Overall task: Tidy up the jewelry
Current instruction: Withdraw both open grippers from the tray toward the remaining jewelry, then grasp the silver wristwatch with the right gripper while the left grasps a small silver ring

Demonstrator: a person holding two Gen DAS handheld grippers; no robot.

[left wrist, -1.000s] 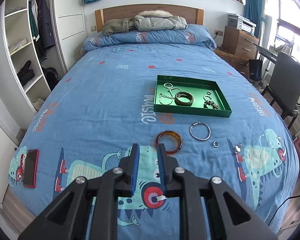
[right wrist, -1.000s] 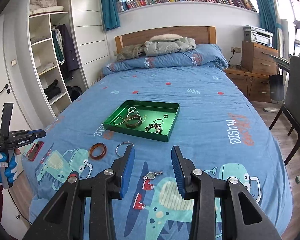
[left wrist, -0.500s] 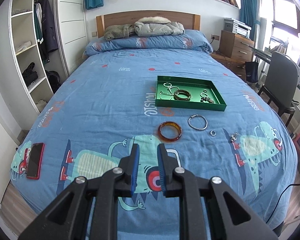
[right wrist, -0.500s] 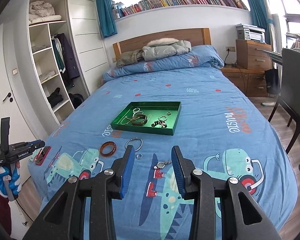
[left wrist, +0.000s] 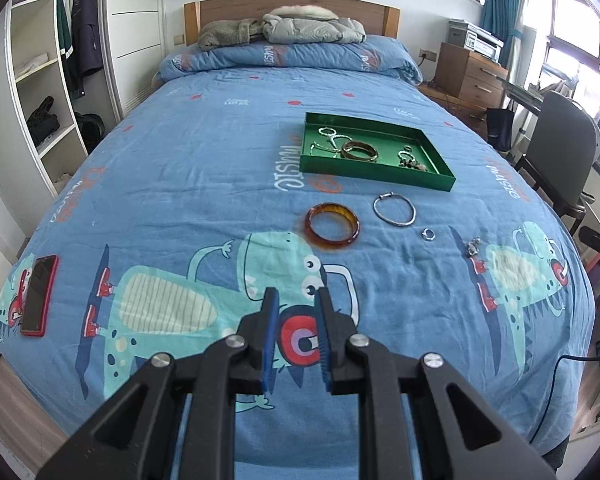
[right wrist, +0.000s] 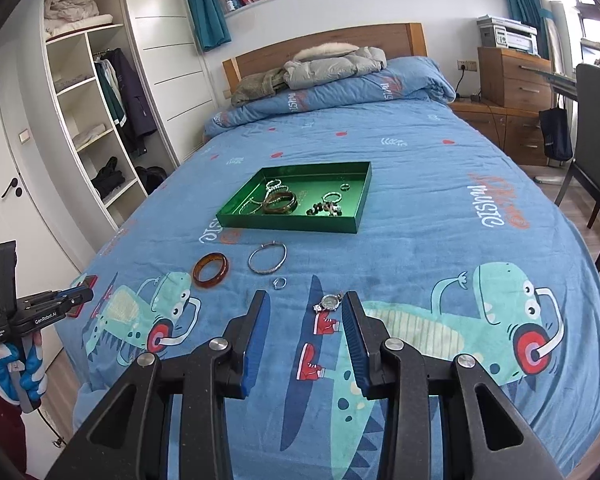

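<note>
A green tray (left wrist: 444, 182) (right wrist: 288, 223) lies on the blue bedspread with several bracelets and rings in it. In front of it lie an amber bangle (left wrist: 332, 226) (right wrist: 211, 270), a silver bangle (left wrist: 394, 210) (right wrist: 267, 258), a small ring (left wrist: 428, 234) (right wrist: 279, 282) and a small watch (left wrist: 473, 246) (right wrist: 331, 302). My left gripper (left wrist: 296, 300) hovers open and empty, short of the amber bangle. My right gripper (right wrist: 304, 304) is open and empty, with the watch just beyond its right fingertip. The left gripper (right wrist: 78, 295) also shows at the left edge of the right wrist view, in a gloved hand.
A red phone (left wrist: 38, 295) lies near the bed's left edge. An open wardrobe (right wrist: 96, 128) stands on the left. On the right are a wooden nightstand (left wrist: 470, 74) and a dark chair (left wrist: 560, 152). Jackets (left wrist: 284, 30) are piled by the headboard.
Both grippers have sunk toward the bed and drawn closer to the loose jewelry. Their jaw gaps look unchanged. Nothing on the bed has moved.
</note>
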